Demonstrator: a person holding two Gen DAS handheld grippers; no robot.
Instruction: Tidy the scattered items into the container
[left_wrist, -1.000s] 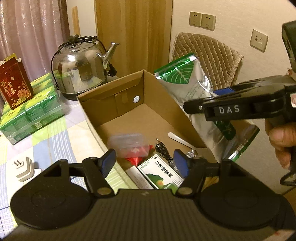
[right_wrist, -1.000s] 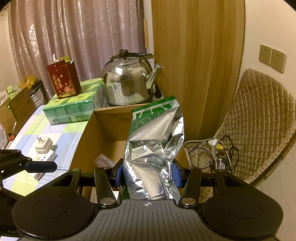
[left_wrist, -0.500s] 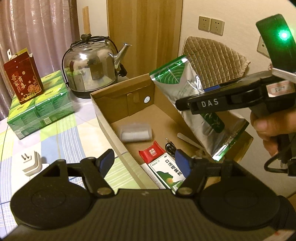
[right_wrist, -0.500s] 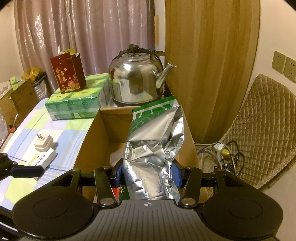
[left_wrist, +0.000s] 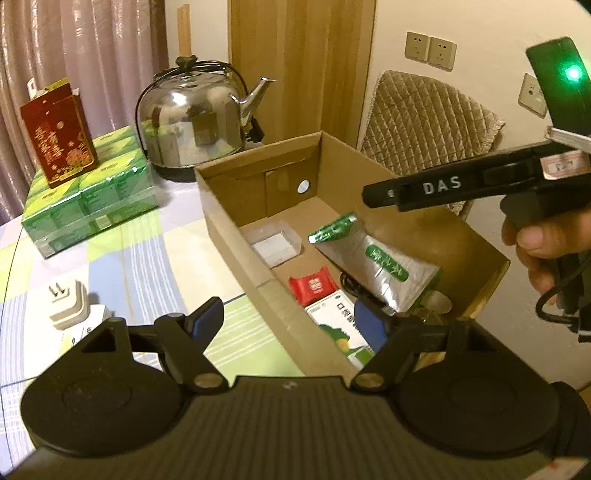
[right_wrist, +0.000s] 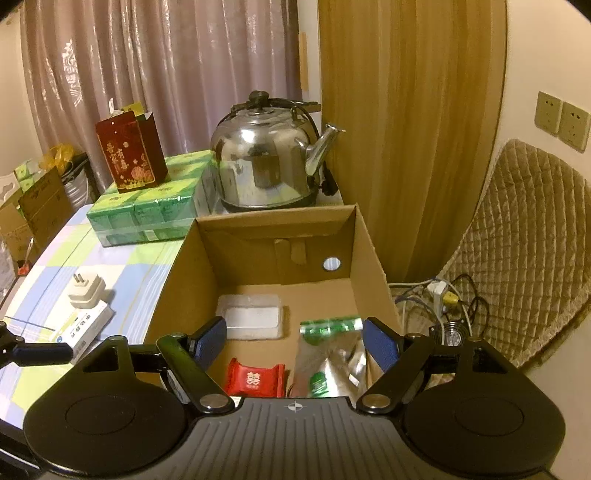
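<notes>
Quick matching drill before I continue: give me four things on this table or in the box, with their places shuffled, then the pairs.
Things:
1. silver pouch
2. white plug adapter
3. red gift bag
4. kettle

Places:
A. on the green packs
B. lying in the cardboard box
C. behind the box's far wall
D. on the tablecloth, left of the box

Pairs: 1-B, 2-D, 3-A, 4-C

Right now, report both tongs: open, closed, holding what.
Left tongs: opening, empty, above the cardboard box's near edge.
Right tongs: opening, empty; the silver-green pouch lies loose in the box below.
</notes>
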